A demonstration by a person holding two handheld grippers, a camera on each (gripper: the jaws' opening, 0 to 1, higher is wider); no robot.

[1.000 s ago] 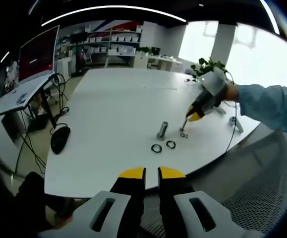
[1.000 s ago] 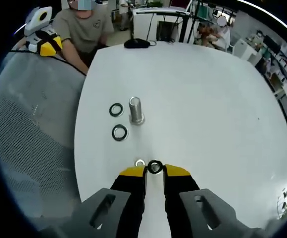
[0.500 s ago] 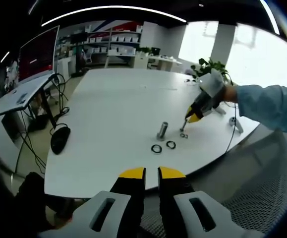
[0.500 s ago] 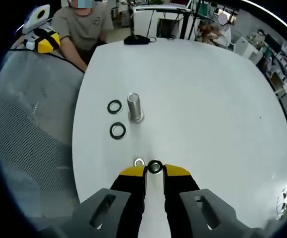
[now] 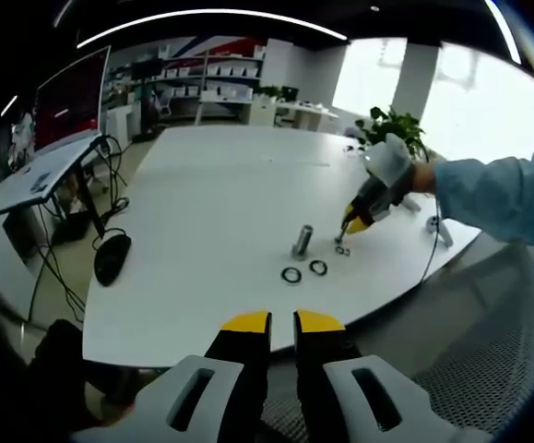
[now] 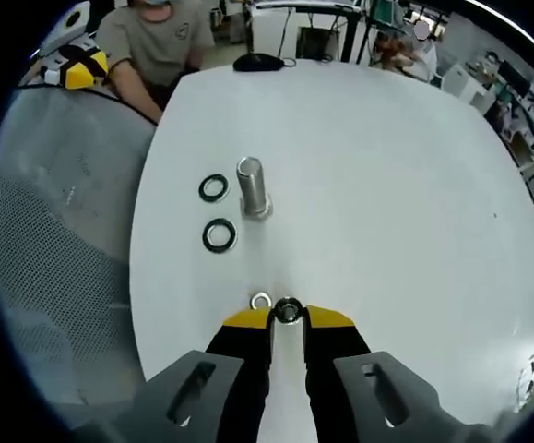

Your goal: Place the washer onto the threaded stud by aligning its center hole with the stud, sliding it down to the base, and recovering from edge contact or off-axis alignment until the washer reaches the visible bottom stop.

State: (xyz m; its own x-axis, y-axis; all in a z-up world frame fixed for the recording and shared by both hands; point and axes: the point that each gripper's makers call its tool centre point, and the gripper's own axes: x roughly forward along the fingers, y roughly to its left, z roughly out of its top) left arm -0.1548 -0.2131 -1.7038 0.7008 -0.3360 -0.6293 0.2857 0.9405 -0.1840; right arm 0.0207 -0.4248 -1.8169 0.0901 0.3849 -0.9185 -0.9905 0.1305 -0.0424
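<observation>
Steel stud (image 6: 252,187) stood upright, straight up-frame of the right gripper (image 6: 287,318), whose jaws pinched 1 washer (image 6: 288,309); left gripper (image 5: 282,323) near-closed, empty.

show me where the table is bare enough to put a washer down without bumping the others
The white table is bare across the whole stretch on the far side of the stud from the two black washers. It is crowded beside the stud, and at the right gripper, where a small washer lies.
</observation>
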